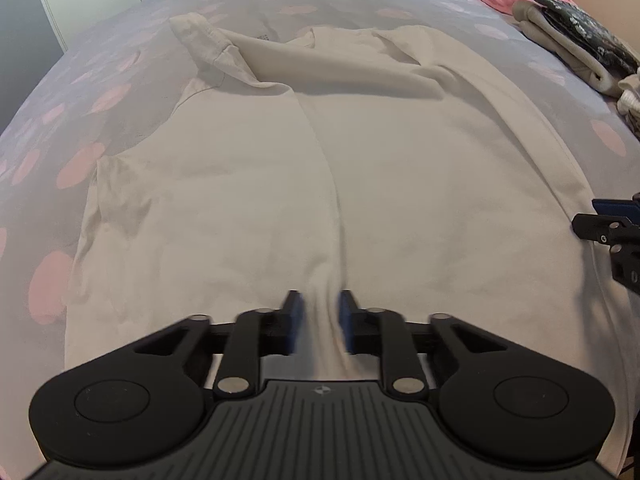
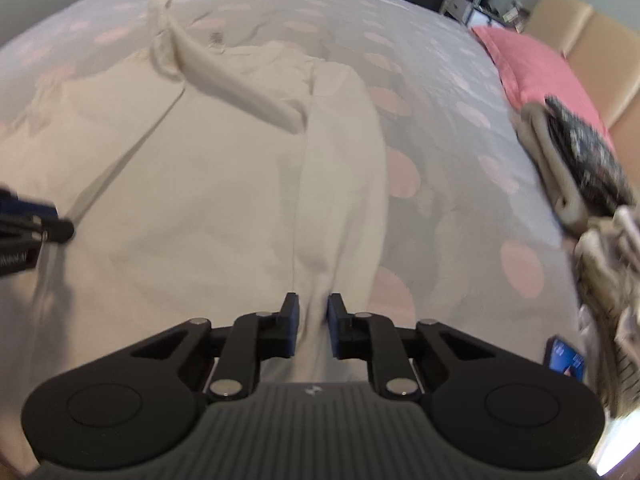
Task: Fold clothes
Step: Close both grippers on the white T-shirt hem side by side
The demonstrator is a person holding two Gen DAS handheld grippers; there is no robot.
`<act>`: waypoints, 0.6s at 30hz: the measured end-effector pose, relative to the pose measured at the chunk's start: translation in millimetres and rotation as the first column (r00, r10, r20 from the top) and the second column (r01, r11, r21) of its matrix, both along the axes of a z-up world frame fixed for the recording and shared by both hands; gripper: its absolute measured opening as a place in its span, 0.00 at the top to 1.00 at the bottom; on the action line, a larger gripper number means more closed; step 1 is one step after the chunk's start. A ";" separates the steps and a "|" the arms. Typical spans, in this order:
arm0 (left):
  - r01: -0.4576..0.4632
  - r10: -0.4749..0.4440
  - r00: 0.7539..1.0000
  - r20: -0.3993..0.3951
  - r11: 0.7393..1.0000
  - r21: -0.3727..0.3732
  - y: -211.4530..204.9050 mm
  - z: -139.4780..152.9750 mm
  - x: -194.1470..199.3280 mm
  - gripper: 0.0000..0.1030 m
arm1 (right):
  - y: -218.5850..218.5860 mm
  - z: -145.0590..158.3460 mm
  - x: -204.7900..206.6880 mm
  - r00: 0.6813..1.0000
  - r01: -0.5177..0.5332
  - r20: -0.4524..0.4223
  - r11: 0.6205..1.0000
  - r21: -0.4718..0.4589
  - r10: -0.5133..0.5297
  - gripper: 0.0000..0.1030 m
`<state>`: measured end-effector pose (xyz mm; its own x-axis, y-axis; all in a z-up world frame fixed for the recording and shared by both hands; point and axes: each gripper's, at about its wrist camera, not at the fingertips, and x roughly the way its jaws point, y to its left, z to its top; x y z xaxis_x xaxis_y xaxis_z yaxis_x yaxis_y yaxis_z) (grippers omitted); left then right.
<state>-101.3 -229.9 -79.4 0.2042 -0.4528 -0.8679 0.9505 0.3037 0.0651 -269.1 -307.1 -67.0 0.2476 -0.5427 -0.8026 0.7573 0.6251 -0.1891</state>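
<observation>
Since both claws pinch the shirt (image 1: 248, 184) hem at the bed's (image 1: 100, 92) near edge, left claw (image 1: 320, 322) and right claw (image 2: 313, 326) look set to fold it

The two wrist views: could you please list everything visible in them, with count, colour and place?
shirt: one, cream, spread flat across the bed, sleeves folded inward
bedspread: one, grey with pink spots, under the shirt
pillow: one, pink, far right end of the bed
folded clothes: one stack, beige under dark patterned, right of the shirt
loose laundry: one pale heap, near right edge
phone-like item: one, blue screen, beside that heap
left tongs: black with blue pads, pinching the shirt's near hem
right tongs: black with blue pads, pinching the hem further right
</observation>
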 end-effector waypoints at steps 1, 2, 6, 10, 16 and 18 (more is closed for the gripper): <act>-0.004 0.004 1.000 -0.007 1.000 -0.004 0.3 1.1 1.4 0.95 | -3.7 3.1 -2.7 1.000 0.021 0.020 1.000 0.012 -0.021 0.91; -0.008 0.008 1.000 -0.013 1.000 -0.007 0.7 2.2 2.8 0.96 | -7.3 6.1 -5.3 0.998 0.041 0.040 0.999 0.025 -0.042 0.96; -0.035 0.034 0.999 -0.029 0.999 -0.031 3.4 7.7 7.1 0.97 | -14.7 10.8 -10.3 0.993 0.087 0.072 0.995 0.046 -0.090 0.96; -0.080 0.079 0.997 -0.027 0.995 -0.062 6.7 16.7 11.9 0.97 | -11.5 8.1 -6.2 0.995 0.083 0.048 0.996 0.025 -0.085 0.97; -0.210 0.216 0.975 0.048 0.972 -0.109 14.4 33.4 32.2 0.98 | -15.8 5.1 -6.3 0.993 0.116 0.010 0.993 0.001 -0.116 0.97; -0.249 0.256 0.965 0.049 0.961 -0.116 16.8 36.5 44.3 0.98 | -19.8 3.8 -8.7 0.991 0.133 0.005 0.991 -0.001 -0.133 0.97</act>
